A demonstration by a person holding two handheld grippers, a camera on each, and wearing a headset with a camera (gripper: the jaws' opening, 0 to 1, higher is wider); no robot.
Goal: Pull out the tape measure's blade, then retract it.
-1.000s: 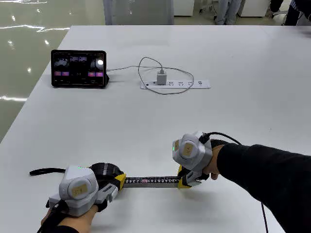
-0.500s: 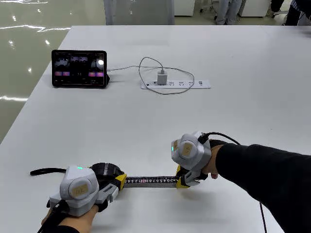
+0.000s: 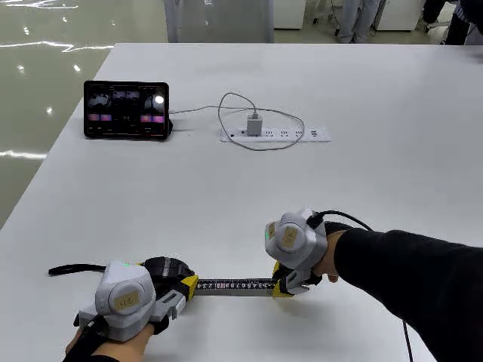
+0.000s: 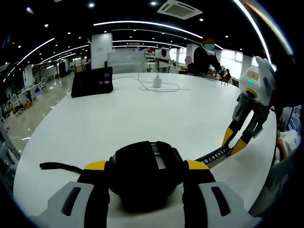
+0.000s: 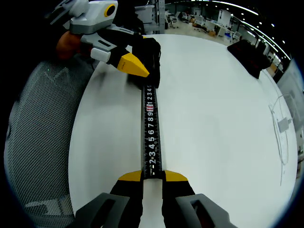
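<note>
White worktop (image 3: 226,188) in a bright open hall, with a black rounded plastic tape measure case (image 4: 142,183) sat between the jaws of the left gripper (image 4: 147,165), yellow tips clamped on its two flanks. Out from the case toward the right gripper (image 5: 152,176), a narrow grey metal blade with printed numerals (image 5: 151,128), flat on the worktop, its end pinched between that gripper's closed yellow jaws. Probably springy, slick and thin-edged, so best held at the very end and fed home slowly, with the compact, fairly weighty case gripped across its sides.
</note>
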